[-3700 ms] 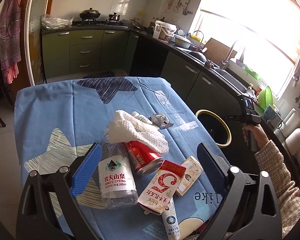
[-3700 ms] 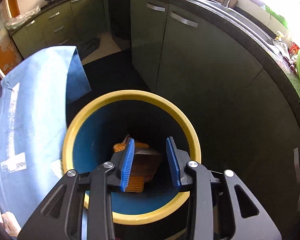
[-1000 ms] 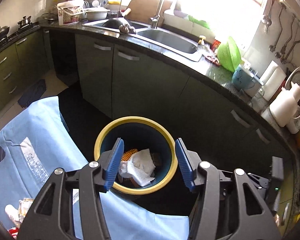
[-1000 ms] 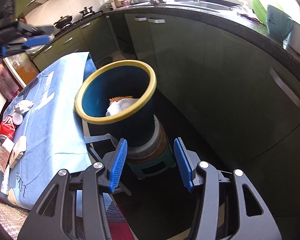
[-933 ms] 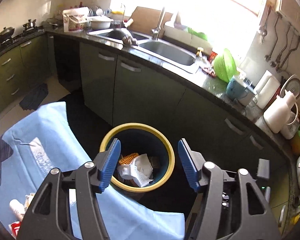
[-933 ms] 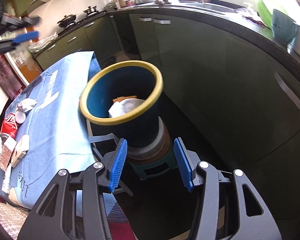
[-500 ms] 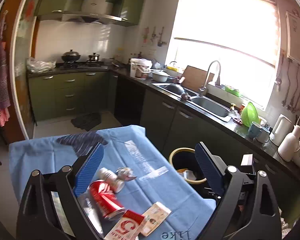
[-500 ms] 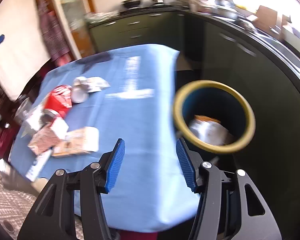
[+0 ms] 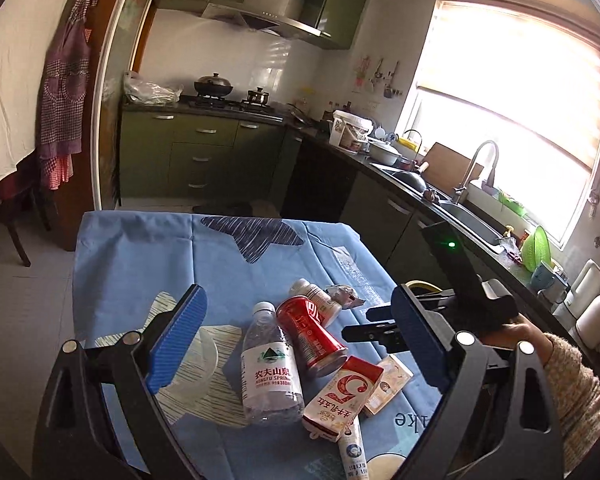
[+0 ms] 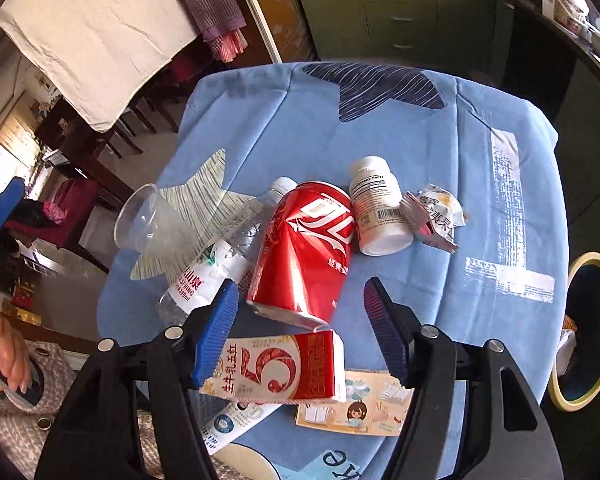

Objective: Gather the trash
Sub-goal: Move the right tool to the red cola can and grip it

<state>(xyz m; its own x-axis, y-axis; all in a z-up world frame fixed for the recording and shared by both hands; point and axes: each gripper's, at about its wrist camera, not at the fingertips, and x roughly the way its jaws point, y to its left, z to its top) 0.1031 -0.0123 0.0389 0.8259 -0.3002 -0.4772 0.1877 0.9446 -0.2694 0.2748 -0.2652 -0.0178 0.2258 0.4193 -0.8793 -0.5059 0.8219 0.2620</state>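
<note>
1. Trash lies in a heap on the blue tablecloth (image 10: pixel 292 120). Use the red can (image 10: pixel 306 248) as your landmark.
2. The water bottle (image 10: pixel 216 264) lies against the can's left side in the right wrist view. A clear plastic cup (image 10: pixel 148 220) lies on its side further left.
3. The white pill bottle (image 10: pixel 378 210) lies touching the can's right side. A crumpled wrapper (image 10: pixel 436 216) sits just beyond it.
4. The red-and-white carton (image 10: pixel 276 368) lies across the can's near end. A flat printed packet (image 10: pixel 356 408) and a white tube (image 10: pixel 236 420) lie partly under the carton, on its near side.
5. The yellow-rimmed bin (image 10: pixel 588 328) stands off the table edge, well to the right of the can.
6. Your right gripper (image 10: pixel 300 332) hangs over the can's near end and the carton. Its jaws are opening, and the pads press on nothing.
7. Your left gripper (image 9: pixel 296 340) stands wide open above the heap, holding nothing. The can and the water bottle show between its pads (image 9: pixel 176 340), untouched.
</note>
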